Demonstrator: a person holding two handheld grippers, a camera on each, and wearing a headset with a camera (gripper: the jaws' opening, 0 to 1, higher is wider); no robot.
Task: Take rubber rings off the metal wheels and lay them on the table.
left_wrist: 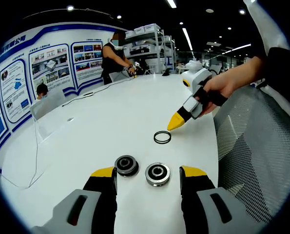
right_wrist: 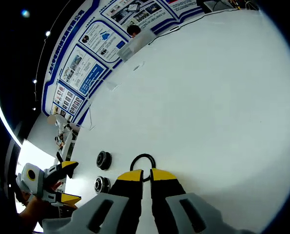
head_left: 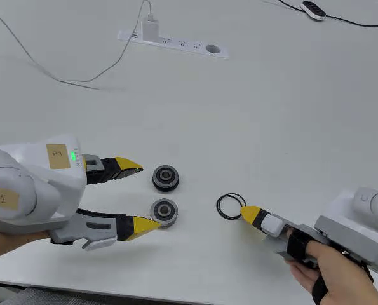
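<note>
— Yellow tips are seen on the left tongs [head_left: 143, 195], and they are spread wide apart. Nothing is held between them.

— And the right tongs [right_wrist: 142, 174]?

— They are pressed shut, tip against tip. Nothing is seen pinched in them.

— What is found close to the tips?

— One black rubber ring [head_left: 230, 206] is laid flat on the white counter [head_left: 271, 114], just in front of the right tips. Whether it is touched by them cannot be told. Just past the left tips, two wheels are set side by side, facing the open gap. The ring is found a little way off from both.

— So how much is done?

— About half, it is judged. The near wheel [head_left: 164, 211] is shown with a bare silver rim, so the loose ring was likely taken from it. That part can be called finished, since the ring is already down on the counter.

— And what is left?

— The far wheel [head_left: 166, 178] is seen dark all round its edge, so a ring seems to be worn by it. That ring is yet to be pulled off and laid down beside the first.
</note>
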